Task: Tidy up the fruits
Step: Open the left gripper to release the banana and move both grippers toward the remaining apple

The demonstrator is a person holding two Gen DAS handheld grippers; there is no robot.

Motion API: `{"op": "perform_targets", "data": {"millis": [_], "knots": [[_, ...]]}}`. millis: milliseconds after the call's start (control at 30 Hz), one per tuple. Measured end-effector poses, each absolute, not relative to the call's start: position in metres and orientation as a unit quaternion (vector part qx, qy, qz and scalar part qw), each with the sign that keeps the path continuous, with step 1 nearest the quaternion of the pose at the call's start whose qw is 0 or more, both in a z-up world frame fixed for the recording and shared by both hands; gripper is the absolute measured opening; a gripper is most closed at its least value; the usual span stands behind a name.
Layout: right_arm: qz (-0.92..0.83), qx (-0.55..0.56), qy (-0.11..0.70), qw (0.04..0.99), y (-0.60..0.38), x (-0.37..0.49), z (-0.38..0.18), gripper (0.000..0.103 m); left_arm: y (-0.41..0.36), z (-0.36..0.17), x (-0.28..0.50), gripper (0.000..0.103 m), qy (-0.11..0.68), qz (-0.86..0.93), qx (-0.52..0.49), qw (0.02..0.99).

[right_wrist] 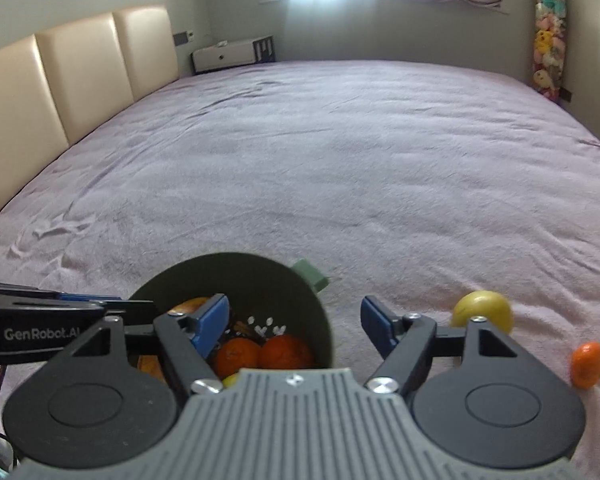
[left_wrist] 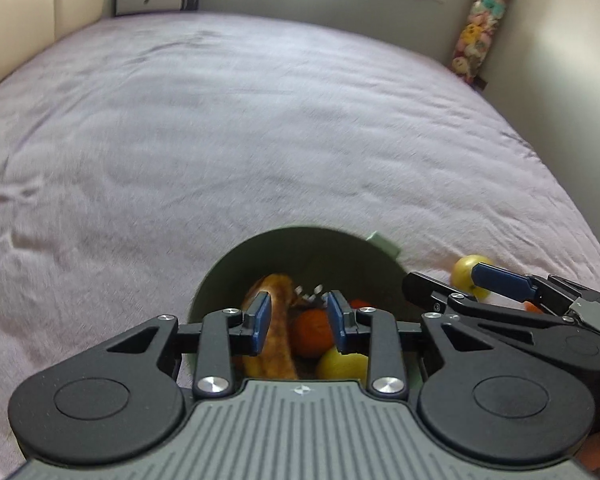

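Tangerine (right_wrist: 588,364) clear from right wrist only

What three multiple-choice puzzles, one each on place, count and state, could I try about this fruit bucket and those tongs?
1. Where is the yellow fruit that lies outside the bucket?
A. on the bed, right of the bucket
B. on the windowsill
C. on the bedside cabinet

2. How many fruits lie loose on the bed?
A. none
B. two
C. five

3. How do the right tongs stand?
A. open, empty
B. shut on a banana
C. shut on the bucket's rim

Answers: 1 A, it rests on the cover beside the green bucket. 2 B, that fruit plus a small orange one. 3 A, nothing sits between the blue pads.
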State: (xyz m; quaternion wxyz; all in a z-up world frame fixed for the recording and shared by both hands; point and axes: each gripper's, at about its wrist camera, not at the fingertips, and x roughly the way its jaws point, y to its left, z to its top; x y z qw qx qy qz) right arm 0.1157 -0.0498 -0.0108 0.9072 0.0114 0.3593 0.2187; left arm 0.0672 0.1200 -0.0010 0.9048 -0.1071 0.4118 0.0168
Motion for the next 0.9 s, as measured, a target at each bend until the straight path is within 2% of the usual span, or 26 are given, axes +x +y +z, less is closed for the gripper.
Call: {"op": "perform_targets", "data": {"millis": [267, 467, 533, 733, 900], "knots": [[0.160, 0.052, 0.363, 0.917, -0.100, 0.111, -0.008, 0.078, 0.083, 0.012, 0.061, 0.042, 0.369, -0.013, -0.062, 0.927], [0.125, 0.078, 0.379, 0.914, -0.131, 0.107, -0.012, 0.080, 0.052, 0.014, 0.058, 0.052, 0.342, -0.040, -0.049, 0.938], [0.116, 0.078, 0.379, 0.915, -0.141, 0.105, -0.014, 0.081, 0.040, 0.013, 0.058, 0.061, 0.339, -0.054, -0.041, 0.938], [0.080, 0.082, 0.393, 0.912, -0.178, 0.101, -0.032, 0.082, 0.001, 0.004, 0.056, 0.074, 0.331, -0.078, 0.006, 0.941], [0.040, 0.121, 0.412, 0.902, -0.210, 0.106, -0.047, 0.082, -0.023, -0.006, 0.058, 0.075, 0.338, -0.091, 0.021, 0.937]]}}
